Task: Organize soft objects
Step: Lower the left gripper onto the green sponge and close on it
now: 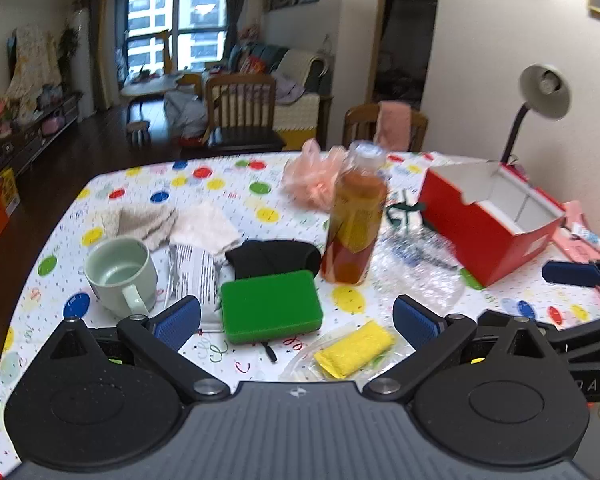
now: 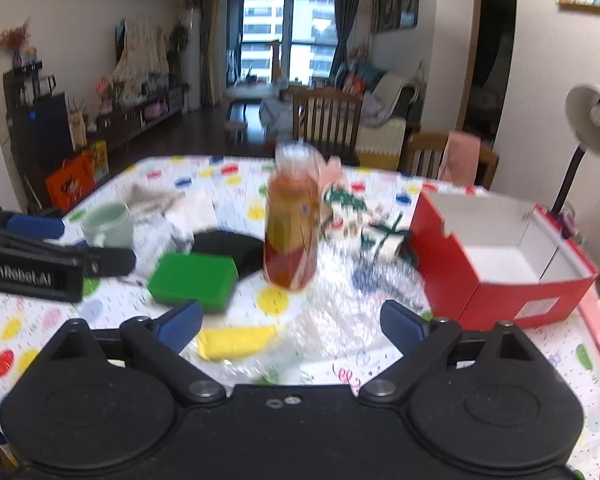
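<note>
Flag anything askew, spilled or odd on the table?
Nothing spilled. The amber plastic drink bottle appears to lean left in the left wrist view, though fisheye and blur may cause that. The red cardboard box sits open, empty as far as visible. Both grippers' jaws are open, holding nothing.

Bright window (image 1: 176, 24) beyond dark floor (image 1: 92, 140), wooden chairs (image 1: 240, 108), sofa (image 1: 300, 68), pale walls (image 1: 460, 40)

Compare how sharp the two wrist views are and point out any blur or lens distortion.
Left wrist view: mostly sharp, the green sponge and mug crisp, only the tea bottle slightly smeared; the fisheye bends the table edge. Right wrist view: motion blur throughout, with the tea bottle, bubble wrap and yellow cloth smeared, though the red box stays readable.
</note>
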